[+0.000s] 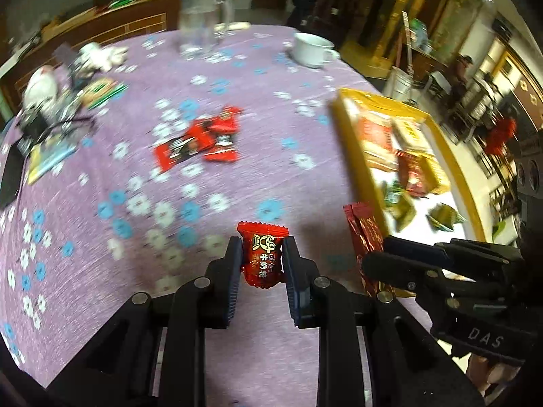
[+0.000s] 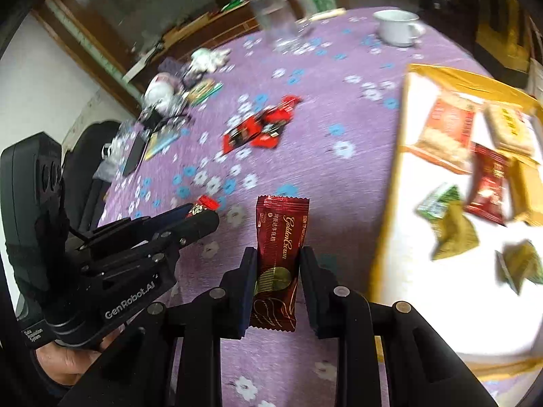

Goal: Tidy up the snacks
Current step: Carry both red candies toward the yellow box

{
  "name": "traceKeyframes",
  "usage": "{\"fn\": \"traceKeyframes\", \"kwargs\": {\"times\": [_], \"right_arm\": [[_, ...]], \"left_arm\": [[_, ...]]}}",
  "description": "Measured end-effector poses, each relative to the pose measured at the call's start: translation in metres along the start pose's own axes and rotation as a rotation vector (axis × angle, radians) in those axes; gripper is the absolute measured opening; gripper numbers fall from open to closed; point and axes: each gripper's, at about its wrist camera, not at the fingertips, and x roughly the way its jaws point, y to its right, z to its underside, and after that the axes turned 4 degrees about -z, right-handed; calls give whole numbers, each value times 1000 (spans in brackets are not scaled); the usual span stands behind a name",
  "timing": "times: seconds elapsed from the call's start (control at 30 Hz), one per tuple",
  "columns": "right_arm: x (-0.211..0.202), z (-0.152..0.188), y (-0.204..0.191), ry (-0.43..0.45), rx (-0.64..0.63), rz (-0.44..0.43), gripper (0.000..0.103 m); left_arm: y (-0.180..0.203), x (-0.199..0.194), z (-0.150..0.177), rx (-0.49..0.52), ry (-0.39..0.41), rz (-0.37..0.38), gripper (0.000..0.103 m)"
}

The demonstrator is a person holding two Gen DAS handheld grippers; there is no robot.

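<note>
Left gripper (image 1: 263,254), bottom centre of left wrist view: pinching a small red candy (image 1: 262,254) by its sides, wrapper upright between the black fingers, printed with a gold cartoon figure and Chinese characters. Right gripper (image 2: 277,264), bottom centre of right wrist view: clamped on a dark red Golden Crown bar (image 2: 279,257), held upright, upper half projecting above the fingertips. Right gripper also seen at lower right of left wrist view, with the bar (image 1: 363,237) just beside the tray edge; left gripper also seen at lower left of right wrist view, the candy (image 2: 203,203) showing at its tip. Yellow tray (image 2: 390,210) with white floor, right side of both views: holding a red-and-cream cracker packet (image 2: 448,132), a pale yellow packet (image 2: 509,129), a dark red pouch (image 2: 488,183) and several green-gold triangular sachets (image 2: 451,230). Loose red snack packets (image 1: 200,139), centre of frame, heaped on the purple flowered tablecloth (image 1: 237,78), well apart from the tray. White mug (image 1: 314,49), upper right, and clear glass jug (image 1: 200,23), upper centre, at the far table edge. Assorted clutter (image 1: 54,101) at upper left, too blurred to itemise.
</note>
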Motion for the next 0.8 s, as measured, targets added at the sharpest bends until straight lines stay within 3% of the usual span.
{"fn": "traceKeyframes", "kwargs": {"times": [0.43, 0.8], "right_arm": [[-77, 27, 94, 160, 214, 96, 26], [-110, 43, 154, 205, 334, 163, 26]], "left_arm": [[113, 4, -17, 229, 6, 123, 21], [176, 27, -20, 330, -36, 180, 21]]}}
